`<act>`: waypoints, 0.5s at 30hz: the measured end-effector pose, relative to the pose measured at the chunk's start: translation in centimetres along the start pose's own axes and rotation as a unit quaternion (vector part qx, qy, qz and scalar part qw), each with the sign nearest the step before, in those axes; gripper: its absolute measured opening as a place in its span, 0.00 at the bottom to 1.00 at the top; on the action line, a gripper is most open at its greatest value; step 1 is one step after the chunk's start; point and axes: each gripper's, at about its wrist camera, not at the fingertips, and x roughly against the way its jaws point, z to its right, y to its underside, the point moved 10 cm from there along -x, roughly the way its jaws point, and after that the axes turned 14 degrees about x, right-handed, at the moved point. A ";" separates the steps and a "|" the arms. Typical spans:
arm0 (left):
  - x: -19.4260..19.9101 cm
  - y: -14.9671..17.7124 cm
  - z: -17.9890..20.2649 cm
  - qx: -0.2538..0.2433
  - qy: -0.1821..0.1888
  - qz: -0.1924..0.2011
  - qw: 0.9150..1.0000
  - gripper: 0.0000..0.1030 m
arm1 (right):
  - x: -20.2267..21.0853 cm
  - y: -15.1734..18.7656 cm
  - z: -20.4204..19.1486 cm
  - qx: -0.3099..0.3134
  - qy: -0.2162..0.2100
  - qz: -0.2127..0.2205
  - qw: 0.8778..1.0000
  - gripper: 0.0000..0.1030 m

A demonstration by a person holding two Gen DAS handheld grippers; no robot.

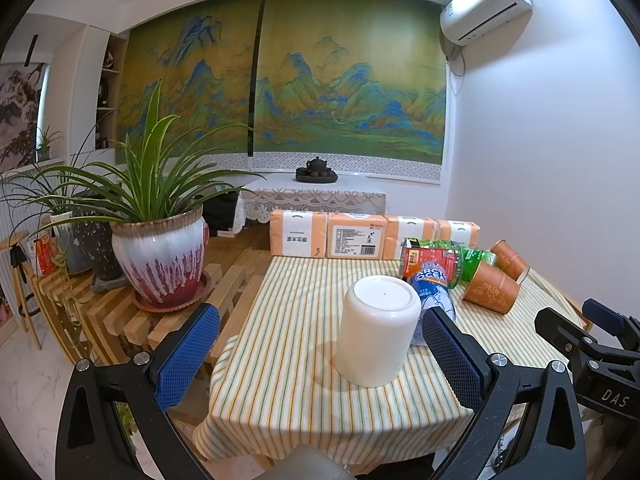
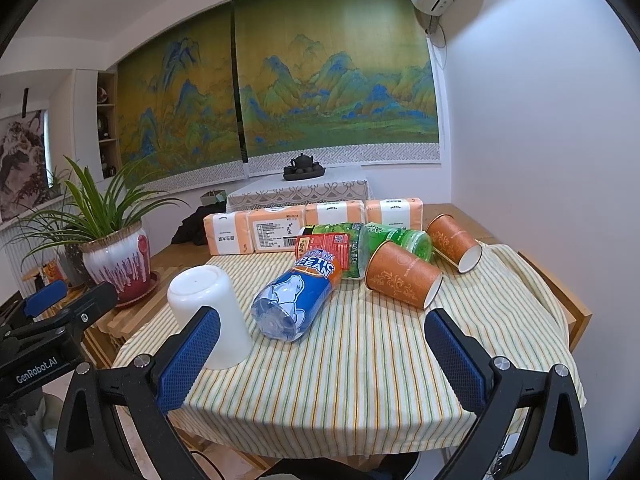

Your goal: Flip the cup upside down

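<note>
A white cup (image 1: 376,330) stands upside down, base up, on the striped tablecloth (image 1: 288,360); it also shows in the right wrist view (image 2: 212,316). My left gripper (image 1: 320,356) is open and empty, its blue pads (image 1: 186,356) wide apart on either side of the cup without touching it. My right gripper (image 2: 322,354) is open and empty, low over the near part of the cloth, with the cup just behind its left pad (image 2: 188,360).
A blue Arctic Ocean bottle (image 2: 296,300) lies beside the cup. Green bottles (image 2: 360,248) and two orange paper cups (image 2: 404,274) lie on their sides behind. Tissue packs (image 2: 312,228) line the far edge. A potted plant (image 1: 160,256) stands left, off the table.
</note>
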 end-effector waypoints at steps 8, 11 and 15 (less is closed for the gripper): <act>-0.1 0.0 0.2 -0.003 0.000 0.001 1.000 1.00 | 0.0 0.0 0.0 -0.001 -0.001 -0.001 1.000 0.98; -0.1 0.0 0.2 -0.002 0.000 0.001 1.000 1.00 | 0.0 0.0 0.0 0.000 -0.001 -0.001 1.000 0.98; -0.1 0.0 0.3 -0.001 -0.001 0.002 1.000 1.00 | -0.1 0.1 0.0 -0.001 -0.001 -0.002 1.000 0.98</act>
